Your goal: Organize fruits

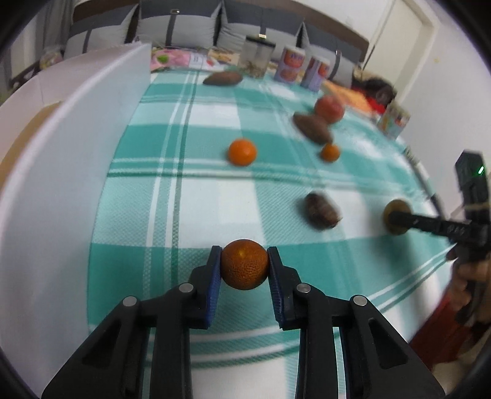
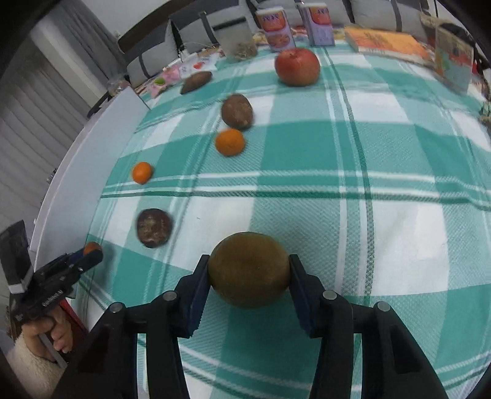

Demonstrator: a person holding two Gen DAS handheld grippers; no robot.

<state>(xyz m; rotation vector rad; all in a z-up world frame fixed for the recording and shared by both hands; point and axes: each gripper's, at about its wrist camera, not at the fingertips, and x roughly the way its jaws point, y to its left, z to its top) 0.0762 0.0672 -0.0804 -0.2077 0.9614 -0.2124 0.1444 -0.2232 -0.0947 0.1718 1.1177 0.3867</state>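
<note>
My left gripper (image 1: 244,265) is shut on a small orange (image 1: 244,264), held over the checked green tablecloth (image 1: 190,214). My right gripper (image 2: 249,271) is shut on a round brown-green fruit (image 2: 249,270); it also shows in the left wrist view (image 1: 396,216) at the right. On the cloth lie two more oranges (image 1: 242,152) (image 1: 330,152), several brown fruits (image 1: 322,210) (image 1: 311,128) (image 1: 223,78) and a red apple (image 1: 329,109). The right wrist view shows the apple (image 2: 297,66), the oranges (image 2: 230,142) (image 2: 142,172) and brown fruits (image 2: 154,227) (image 2: 237,111).
A white board (image 1: 61,159) edges the table's left side. A clear jar (image 1: 257,56), cartons (image 1: 291,64) (image 1: 316,72) (image 1: 394,118) and a book (image 2: 386,43) stand along the far edge. Grey sofa cushions (image 1: 184,27) lie behind.
</note>
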